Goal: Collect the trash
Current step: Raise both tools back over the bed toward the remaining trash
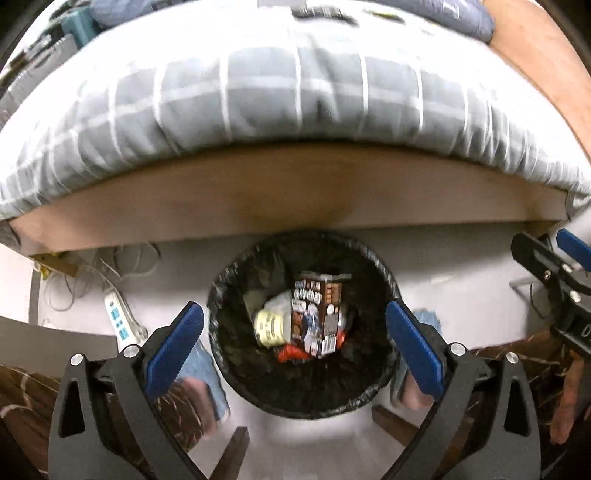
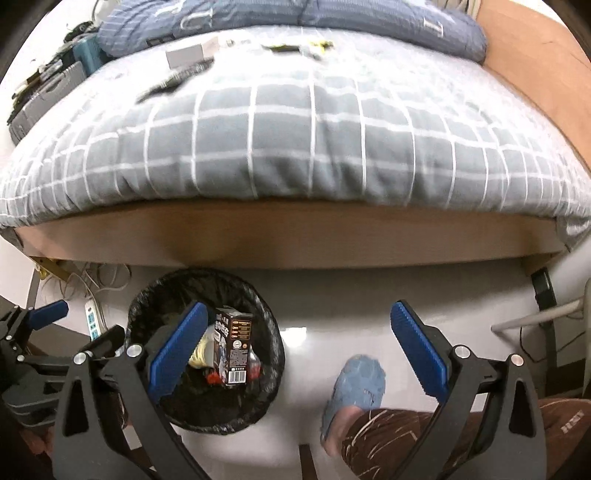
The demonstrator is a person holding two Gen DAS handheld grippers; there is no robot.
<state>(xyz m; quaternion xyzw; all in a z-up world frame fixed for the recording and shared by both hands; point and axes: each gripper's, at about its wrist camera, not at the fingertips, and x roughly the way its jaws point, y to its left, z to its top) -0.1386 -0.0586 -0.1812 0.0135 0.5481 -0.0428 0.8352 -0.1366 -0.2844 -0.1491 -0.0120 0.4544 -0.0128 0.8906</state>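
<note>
The trash bin (image 1: 303, 325), lined with a black bag, stands on the pale floor just in front of the wooden bed frame (image 1: 288, 192), and it is the landmark for everything here. The left gripper (image 1: 295, 347) hangs directly over the bin's mouth, pointing steeply down into it, its blue pads spread wide on either side of the rim with nothing between them. Down in the bin lie a dark printed carton (image 1: 319, 314), standing on end and leaning, a pale round container (image 1: 269, 326) beside it and something red beneath. The right gripper (image 2: 299, 350) hovers to the right of the bin over bare floor, also tilted down though less steeply; its jaws are wide apart and empty, with a blue slipper (image 2: 360, 380) and a patterned trouser leg below it. What is left to collect appears to lie beyond the bin, up on the checked bedcover (image 2: 295, 140): a small grey box (image 2: 188, 53), a dark flat strip nearer the bed's edge and some dark and yellow scraps (image 2: 299, 47) near the blue pillow (image 2: 295, 22). Their long sides run roughly across the bed. Judging from this, both hands must lift and reach forward over the bed frame; the box lies more towards the left hand, the scraps more towards the middle.
</note>
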